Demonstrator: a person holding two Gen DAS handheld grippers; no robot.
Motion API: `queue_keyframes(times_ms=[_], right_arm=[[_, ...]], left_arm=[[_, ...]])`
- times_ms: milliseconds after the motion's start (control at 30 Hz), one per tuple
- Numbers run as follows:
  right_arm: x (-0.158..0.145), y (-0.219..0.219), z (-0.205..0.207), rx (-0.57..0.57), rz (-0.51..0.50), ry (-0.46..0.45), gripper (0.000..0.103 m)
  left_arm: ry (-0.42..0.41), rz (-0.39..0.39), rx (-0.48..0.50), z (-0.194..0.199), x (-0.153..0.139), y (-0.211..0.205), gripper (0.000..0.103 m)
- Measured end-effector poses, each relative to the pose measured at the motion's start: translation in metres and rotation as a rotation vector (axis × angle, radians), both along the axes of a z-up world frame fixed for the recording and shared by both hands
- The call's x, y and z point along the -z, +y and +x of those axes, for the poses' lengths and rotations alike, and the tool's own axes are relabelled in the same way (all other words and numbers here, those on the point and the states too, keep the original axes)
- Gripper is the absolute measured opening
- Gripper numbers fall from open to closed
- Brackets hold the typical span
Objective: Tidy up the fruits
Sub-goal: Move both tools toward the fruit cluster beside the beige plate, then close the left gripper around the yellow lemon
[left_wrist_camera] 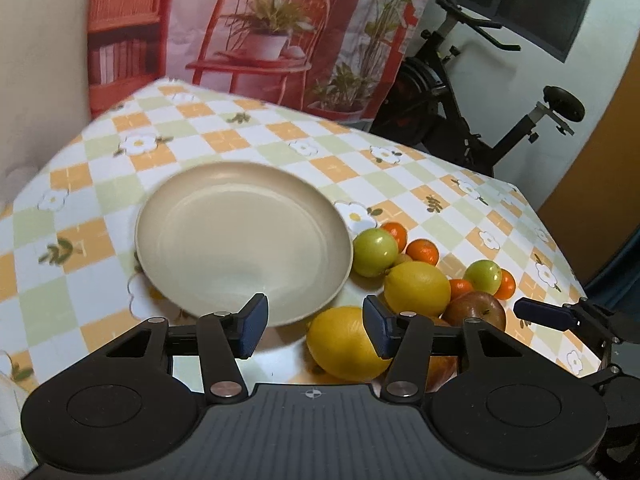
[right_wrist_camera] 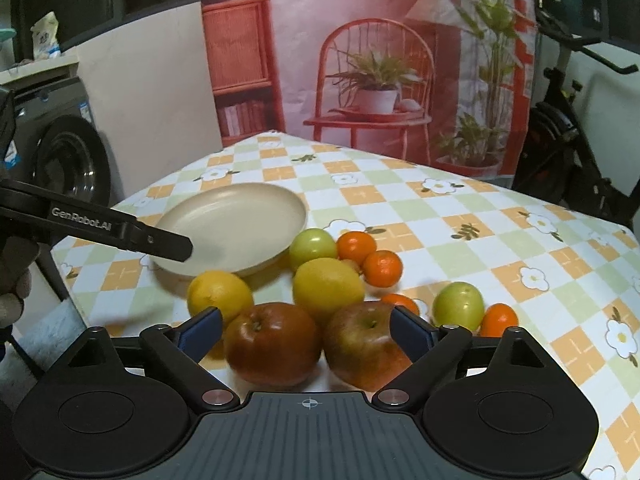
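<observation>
The left claw (left_wrist_camera: 316, 326) hangs part open and empty; the near lemon (left_wrist_camera: 346, 344) sits just right of its gap, beside the bare plate (left_wrist_camera: 240, 240). The right claw (right_wrist_camera: 306, 330) gapes empty around two apples (right_wrist_camera: 274, 344), probably not touching them, and is the nearer hand to those.

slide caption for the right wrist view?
Right tongs open over two red apples, lemons and oranges behind, empty beige plate beyond.
</observation>
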State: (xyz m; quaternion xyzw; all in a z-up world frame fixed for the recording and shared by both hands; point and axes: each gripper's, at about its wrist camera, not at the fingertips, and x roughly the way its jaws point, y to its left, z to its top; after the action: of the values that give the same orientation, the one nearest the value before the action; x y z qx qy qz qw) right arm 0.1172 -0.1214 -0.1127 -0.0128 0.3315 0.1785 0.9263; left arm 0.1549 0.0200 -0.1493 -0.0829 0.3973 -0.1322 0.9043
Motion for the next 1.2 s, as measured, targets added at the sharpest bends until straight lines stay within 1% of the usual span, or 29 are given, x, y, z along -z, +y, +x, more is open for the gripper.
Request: queue_keyframes(times_ms=[100, 267, 367, 433, 500, 633, 733, 867, 933, 1000, 1200], right_arm=[[0.001, 0.004, -0.001, -0.019, -0.011, -0.001, 0.087], [0.002, 0.004, 0.002, -0.029, -0.020, 0.001, 0.086], [0.001, 0.009, 0.008, -0.062, -0.037, -0.006, 0.084], [-0.002, 0.015, 0.012, -0.099, -0.060, -0.016, 0.084], [-0.004, 0.023, 0.017, -0.137, -0.088, -0.022, 0.083], [-0.005, 0.035, 0.028, -0.200, -0.113, -0.008, 0.081], [-0.003, 0.045, 0.033, -0.243, -0.137, 0.004, 0.078], [0.001, 0.055, 0.038, -0.290, -0.159, 0.029, 0.073], [0.004, 0.059, 0.040, -0.311, -0.168, 0.041, 0.071], [0.007, 0.062, 0.042, -0.326, -0.173, 0.051, 0.067], [0.012, 0.068, 0.047, -0.358, -0.164, 0.072, 0.061]], left_arm=[[0.031, -0.030, -0.007, 0.002, 0.006, 0.002, 0.055], [0.050, -0.060, 0.007, 0.010, 0.007, 0.000, 0.055], [0.099, -0.114, -0.015, 0.021, 0.011, 0.005, 0.054], [0.130, -0.167, -0.013, 0.028, 0.013, 0.007, 0.054], [0.145, -0.195, -0.008, 0.031, 0.013, 0.007, 0.054], [0.178, -0.202, -0.014, 0.032, 0.020, 0.006, 0.054], [0.205, -0.223, -0.010, 0.034, 0.026, 0.008, 0.054], [0.220, -0.242, 0.010, 0.037, 0.030, 0.008, 0.054], [0.235, -0.250, -0.002, 0.040, 0.035, 0.010, 0.054], [0.247, -0.276, -0.009, 0.041, 0.038, 0.013, 0.054], [0.241, -0.286, 0.011, 0.041, 0.038, 0.010, 0.053]])
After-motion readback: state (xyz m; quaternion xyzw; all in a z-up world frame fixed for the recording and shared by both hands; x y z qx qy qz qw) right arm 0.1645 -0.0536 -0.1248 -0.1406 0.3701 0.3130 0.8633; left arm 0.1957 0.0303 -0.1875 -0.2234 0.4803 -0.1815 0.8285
